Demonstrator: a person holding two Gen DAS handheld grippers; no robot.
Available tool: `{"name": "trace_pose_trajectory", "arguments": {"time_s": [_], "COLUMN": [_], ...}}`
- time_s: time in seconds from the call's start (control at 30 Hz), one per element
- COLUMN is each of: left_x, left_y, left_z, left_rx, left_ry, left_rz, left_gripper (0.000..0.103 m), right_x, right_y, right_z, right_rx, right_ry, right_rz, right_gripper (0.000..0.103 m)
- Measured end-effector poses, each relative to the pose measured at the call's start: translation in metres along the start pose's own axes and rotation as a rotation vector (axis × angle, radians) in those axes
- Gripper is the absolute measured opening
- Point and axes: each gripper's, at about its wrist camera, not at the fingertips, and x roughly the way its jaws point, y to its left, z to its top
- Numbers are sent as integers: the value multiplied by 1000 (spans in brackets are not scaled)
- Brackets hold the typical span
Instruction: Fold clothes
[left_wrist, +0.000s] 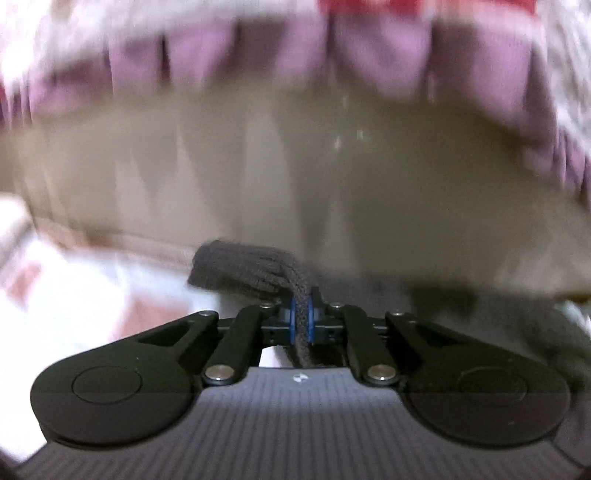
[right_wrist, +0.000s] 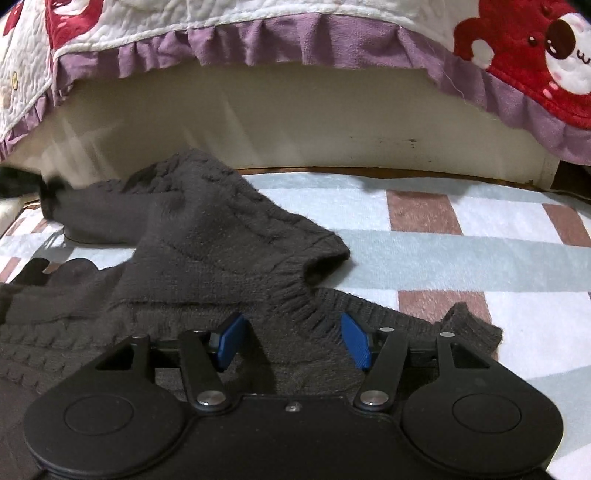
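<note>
A dark grey knitted sweater (right_wrist: 207, 251) lies bunched on a checked blanket (right_wrist: 443, 243). My right gripper (right_wrist: 293, 341) hovers just over its ribbed hem, jaws wide apart, blue pads (right_wrist: 354, 341) on either side of the knit without pressing it. In the left wrist view my left gripper (left_wrist: 303, 321) is shut on a fold of the same sweater (left_wrist: 243, 269), the knit pinched between its blue pads and lifted off the blanket. That view is blurred by motion. A sleeve (right_wrist: 325, 262) with an open cuff points right.
A cream bed side panel (right_wrist: 295, 125) rises behind the blanket. Over it hangs a white quilt with a purple ruffle (right_wrist: 295, 40) and red bear prints (right_wrist: 524, 48). Bare blanket extends to the right of the sweater.
</note>
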Motion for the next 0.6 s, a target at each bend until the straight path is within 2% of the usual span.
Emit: {"name": "trace_pose_trajectory", "arguments": {"time_s": [0.1, 0.17, 0.2, 0.23, 0.3, 0.33, 0.37, 0.4, 0.43, 0.5, 0.6], "left_x": [-2, 13, 21, 29, 27, 19, 9, -1, -11, -31, -58], "left_y": [10, 13, 15, 16, 24, 29, 35, 40, 43, 52, 70], "left_z": [31, 36, 34, 31, 18, 9, -1, -12, -23, -47, -72], "left_rx": [-13, 1, 16, 34, 22, -5, -40, -61, -61, -6, 88], "left_ry": [-98, -78, -43, 1, 54, 72, 87, 104, 126, 189, 248], "left_rz": [43, 111, 149, 186, 170, 133, 85, 43, 10, -13, 15], "left_gripper": [6, 13, 16, 28, 34, 44, 59, 64, 64, 64, 64], "right_x": [0, 2, 3, 4, 4, 2, 0, -2, -9, -23, -32], "right_y": [-3, -3, -3, -3, -4, -9, -15, -21, -30, -51, -72], "right_z": [1, 1, 1, 1, 3, 6, 10, 13, 16, 21, 21], "right_rx": [4, 0, -3, -8, -13, 16, 45, 76, 124, 228, 364], "right_ry": [-1, -5, -6, -6, 4, 16, 29, 40, 27, -23, -63], "right_rz": [-3, -5, -9, -12, -15, -24, -33, -41, -37, 24, 118], "right_gripper": [64, 64, 64, 64, 64, 64, 64, 65, 65, 65, 65]}}
